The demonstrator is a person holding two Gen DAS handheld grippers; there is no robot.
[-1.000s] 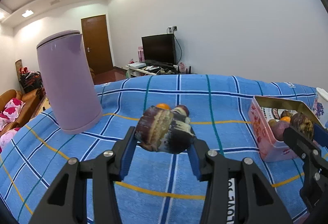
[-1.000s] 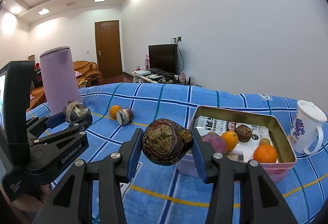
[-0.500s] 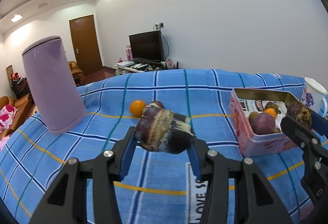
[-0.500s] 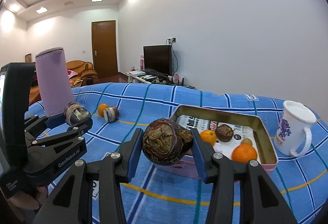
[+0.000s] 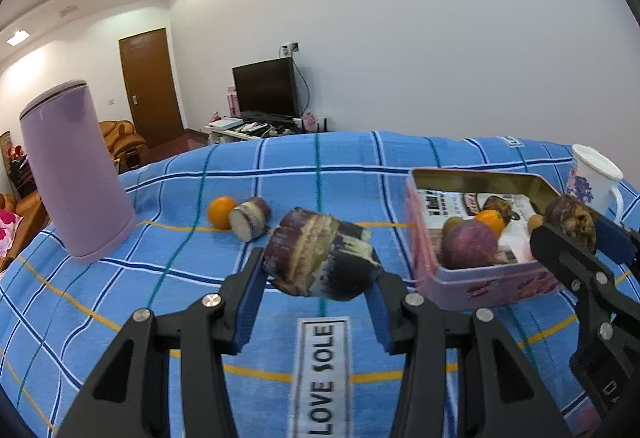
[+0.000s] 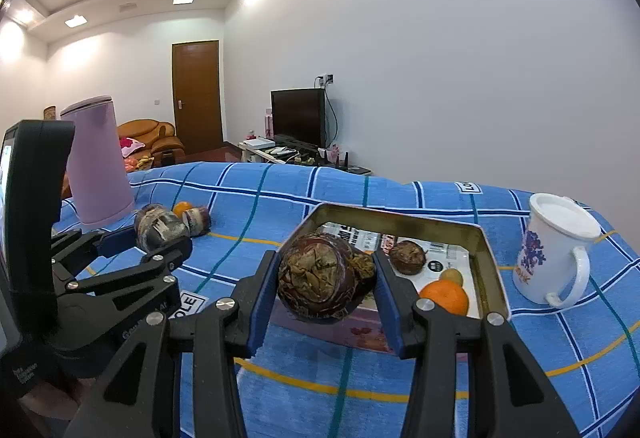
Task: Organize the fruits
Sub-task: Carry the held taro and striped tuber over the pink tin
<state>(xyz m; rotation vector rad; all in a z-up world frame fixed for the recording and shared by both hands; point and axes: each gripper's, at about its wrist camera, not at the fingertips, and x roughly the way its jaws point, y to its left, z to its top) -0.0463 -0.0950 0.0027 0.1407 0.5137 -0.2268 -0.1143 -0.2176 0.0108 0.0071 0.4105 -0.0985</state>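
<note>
fruits lay split between the pink tin [image 6: 494,270] and the blue checked cloth [image 5: 348,165], and each gripper carried one more. the left gripper [image 5: 316,294] had its jaws closed about halfway onto a dark, cut-ended fruit chunk [image 5: 320,258], held clear of the cloth with the tin at about two o'clock from it. the right gripper [image 6: 324,292] was clamped on a round, wrinkled brown-purple fruit [image 6: 320,278] right at the tin's near wall – probably raised so it could clear the rim before release. an orange [image 6: 444,296], a small greenish fruit [image 6: 452,276] and a dark wrinkled fruit [image 6: 408,258] already sat in the tin on printed paper, the likely gathering place. a small orange [image 5: 222,211] and a cut piece [image 5: 250,224], touching, waited on the cloth at eleven o'clock from the left gripper, near the lilac kettle [image 5: 76,177]. a white mug [image 6: 554,254] stood at three o'clock of the tin – apart from it. the held fruit hid the tin's near left corner in the right view, and the purple fruit [image 5: 470,244] seen in the left view was lost behind it.
</note>
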